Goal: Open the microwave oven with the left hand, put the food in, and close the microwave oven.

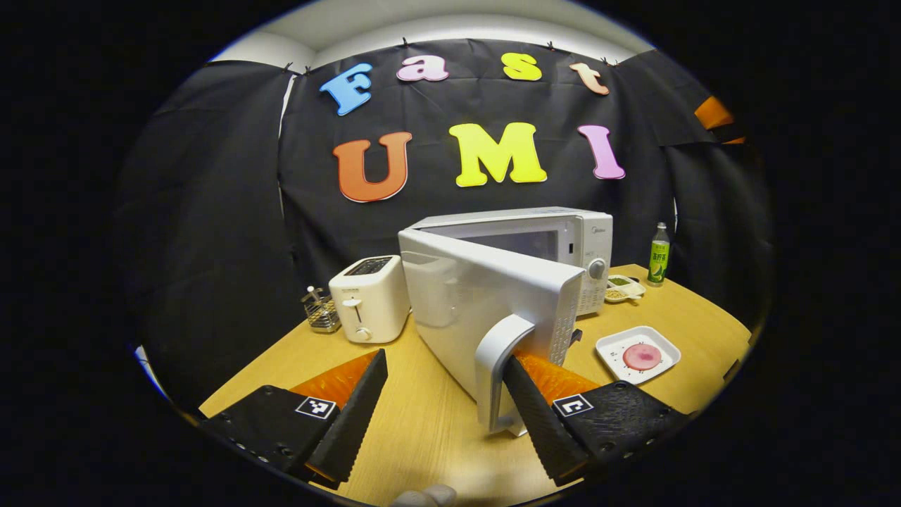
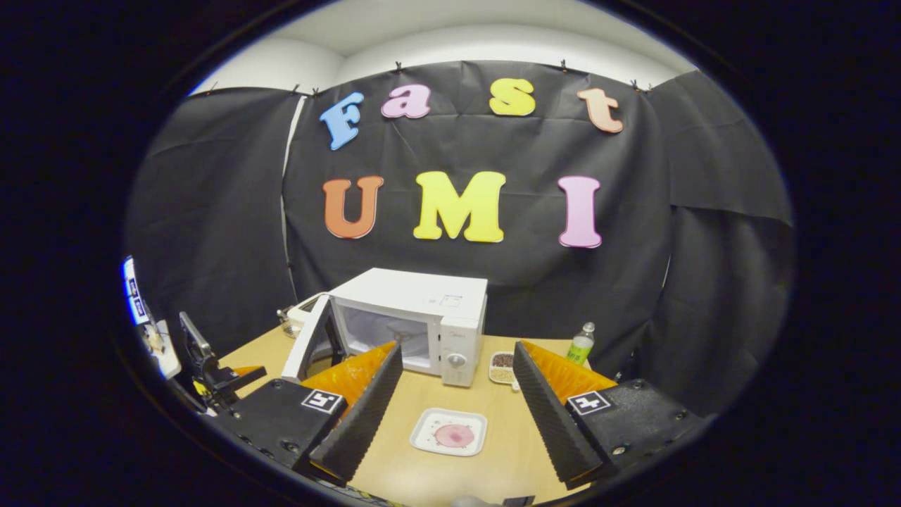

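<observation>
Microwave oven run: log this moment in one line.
microwave door: partly open | left gripper: open, one finger behind door handle | right gripper: open, above food plate

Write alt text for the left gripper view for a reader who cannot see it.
The left tool, fingers apart, has one finger hooked behind the handle of a white microwave's half-open door on a wooden table. A white toaster stands left of it; a tray of pink food and a green bottle sit to the right.
</observation>
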`<control>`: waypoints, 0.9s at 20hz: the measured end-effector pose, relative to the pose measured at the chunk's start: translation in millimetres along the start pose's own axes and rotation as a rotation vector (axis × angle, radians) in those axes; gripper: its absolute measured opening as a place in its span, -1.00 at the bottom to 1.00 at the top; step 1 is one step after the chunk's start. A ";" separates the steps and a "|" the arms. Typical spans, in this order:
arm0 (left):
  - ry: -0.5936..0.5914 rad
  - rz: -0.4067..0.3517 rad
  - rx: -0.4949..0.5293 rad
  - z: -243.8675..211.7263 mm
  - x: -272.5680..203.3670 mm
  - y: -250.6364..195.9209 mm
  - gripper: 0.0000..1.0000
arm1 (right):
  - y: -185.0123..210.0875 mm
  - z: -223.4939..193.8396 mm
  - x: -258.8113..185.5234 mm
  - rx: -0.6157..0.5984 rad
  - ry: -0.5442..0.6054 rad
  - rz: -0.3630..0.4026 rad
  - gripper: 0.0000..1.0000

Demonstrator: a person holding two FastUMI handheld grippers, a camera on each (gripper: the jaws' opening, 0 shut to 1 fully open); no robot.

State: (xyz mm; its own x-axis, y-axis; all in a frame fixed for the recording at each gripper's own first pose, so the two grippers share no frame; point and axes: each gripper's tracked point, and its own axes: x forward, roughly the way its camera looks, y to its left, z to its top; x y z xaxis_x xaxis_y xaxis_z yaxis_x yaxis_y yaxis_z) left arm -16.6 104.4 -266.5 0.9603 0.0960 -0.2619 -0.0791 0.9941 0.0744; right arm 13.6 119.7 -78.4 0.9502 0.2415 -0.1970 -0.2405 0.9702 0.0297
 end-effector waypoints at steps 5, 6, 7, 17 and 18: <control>0.021 0.089 -0.036 -13.8 -12.2 49.6 0.92 | 9.6 -13.8 7.6 -0.014 0.026 0.030 1.00; 0.030 0.100 -0.042 -14.9 -16.6 55.3 0.91 | 9.5 -17.1 9.5 -0.015 0.034 0.037 1.00; 0.033 0.110 -0.044 -15.3 -18.3 61.3 0.92 | 8.6 -20.8 12.2 -0.012 0.039 0.043 1.00; 0.084 0.295 -0.013 -32.2 -48.5 128.7 0.92 | -19.0 -69.7 58.4 -0.016 0.126 0.060 0.94; 0.084 0.304 -0.016 -31.9 -53.4 130.4 0.92 | -24.0 -76.0 63.2 -0.008 0.138 0.057 1.00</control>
State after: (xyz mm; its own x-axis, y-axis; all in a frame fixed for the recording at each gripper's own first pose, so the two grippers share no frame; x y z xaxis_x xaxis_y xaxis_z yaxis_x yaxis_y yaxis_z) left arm -86.8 230.4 -273.5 0.8664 0.3924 -0.3087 -0.3644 0.9197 0.1464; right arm 64.3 110.2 -166.0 0.8986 0.2912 -0.3283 -0.2958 0.9545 0.0369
